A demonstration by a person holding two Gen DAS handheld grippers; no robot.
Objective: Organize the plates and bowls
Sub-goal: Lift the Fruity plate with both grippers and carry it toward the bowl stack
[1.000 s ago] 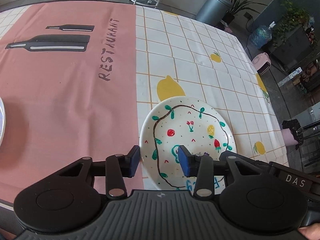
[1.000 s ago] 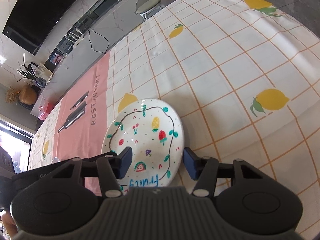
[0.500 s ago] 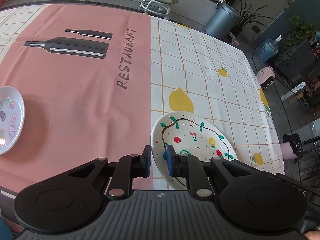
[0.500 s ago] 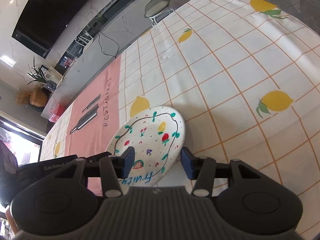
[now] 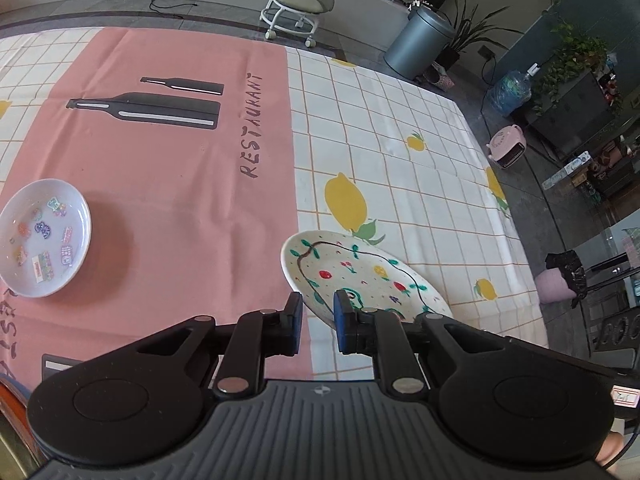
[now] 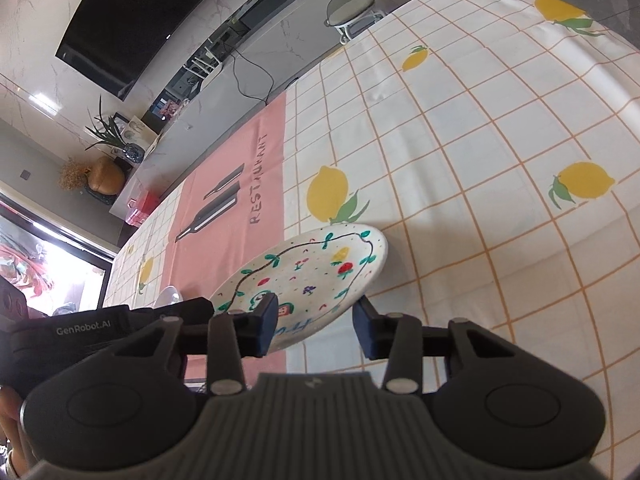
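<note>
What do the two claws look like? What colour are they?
Both are black plastic. The left claw and right claw each have two arms with silver screws, blue pads at the fingertips, round bumps and a ribbed grey top. White letters on the left one's side say GenRobot.AI.

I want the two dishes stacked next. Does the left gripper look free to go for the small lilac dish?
Probably not yet: the left gripper is shut on the rim of the fruit plate, which looks lifted and tilted. The path over the pink cloth to the lilac dish looks unobstructed.
</note>
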